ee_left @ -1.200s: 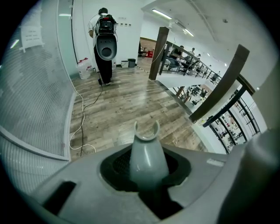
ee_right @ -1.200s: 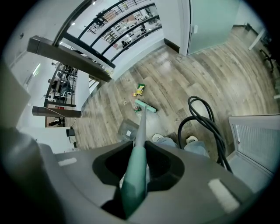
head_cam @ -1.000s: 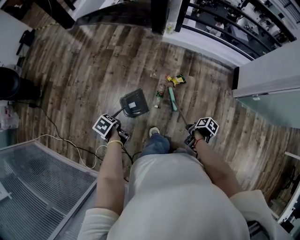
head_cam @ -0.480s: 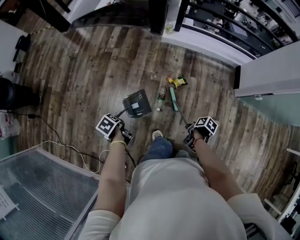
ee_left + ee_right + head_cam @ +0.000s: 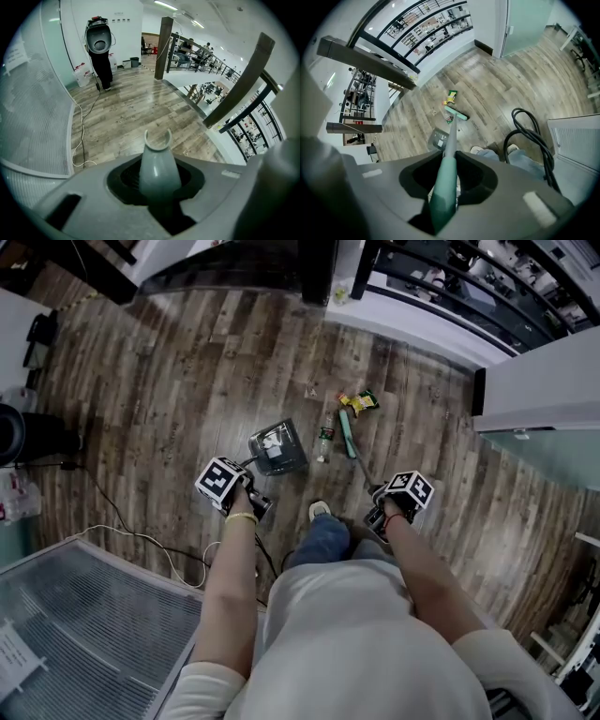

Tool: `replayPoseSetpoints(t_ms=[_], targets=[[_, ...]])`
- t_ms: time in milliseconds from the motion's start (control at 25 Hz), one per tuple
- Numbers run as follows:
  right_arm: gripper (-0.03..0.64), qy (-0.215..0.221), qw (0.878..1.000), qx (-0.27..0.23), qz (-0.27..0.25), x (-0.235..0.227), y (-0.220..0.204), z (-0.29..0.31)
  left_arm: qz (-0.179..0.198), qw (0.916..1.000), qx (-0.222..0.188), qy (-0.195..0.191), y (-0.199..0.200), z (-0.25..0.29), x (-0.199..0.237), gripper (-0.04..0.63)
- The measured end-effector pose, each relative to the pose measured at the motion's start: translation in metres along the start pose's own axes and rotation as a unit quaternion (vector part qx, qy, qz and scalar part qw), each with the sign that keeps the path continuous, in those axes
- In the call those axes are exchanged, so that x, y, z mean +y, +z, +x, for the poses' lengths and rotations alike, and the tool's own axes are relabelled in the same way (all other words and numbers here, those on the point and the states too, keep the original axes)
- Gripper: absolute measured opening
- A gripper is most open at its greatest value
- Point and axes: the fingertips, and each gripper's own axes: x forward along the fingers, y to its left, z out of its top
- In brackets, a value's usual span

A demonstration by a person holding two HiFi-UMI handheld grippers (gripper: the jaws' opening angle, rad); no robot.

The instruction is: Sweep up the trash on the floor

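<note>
Left gripper (image 5: pixel 157 190) clamped shut on the grey dustpan (image 5: pixel 277 448) handle; right gripper (image 5: pixel 444 187) gripped the green broom (image 5: pixel 348 435), its head beside a bottle (image 5: pixel 324 441) and, apparently, a yellow wrapper (image 5: pixel 357 402) on the floor (image 5: pixel 169 381).

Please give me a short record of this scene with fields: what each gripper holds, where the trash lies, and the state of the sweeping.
left gripper: shut on the handle of the dustpan
right gripper: shut on the handle of the broom
trash: bottle between the dustpan and the broom head; yellow wrapper just beyond the broom head
surface: wooden floor
state: bottle and wrapper both outside the dustpan
</note>
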Motion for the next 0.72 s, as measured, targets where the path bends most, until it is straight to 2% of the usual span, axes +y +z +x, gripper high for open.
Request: replayPoseSetpoints(t_ms=[200,400,720], targets=[[0.097,-0.006,1.0,0.014,-0.002,0.015,-0.013,0.008,0.003,1.0,-0.001,0.003,0.009,0.006,-0.01,0.091],[0.097,0.001,1.0,0.016,0.027,0.03,-0.023,0.013,0.0,1.0,0.007,-0.002,0.019,0.013,-0.015,0.092],[0.097,0.005,0.999,0.032,0.023,0.052,-0.038,0.018,0.033,0.9993,0.011,-0.016,0.019,0.012,-0.018,0.095]])
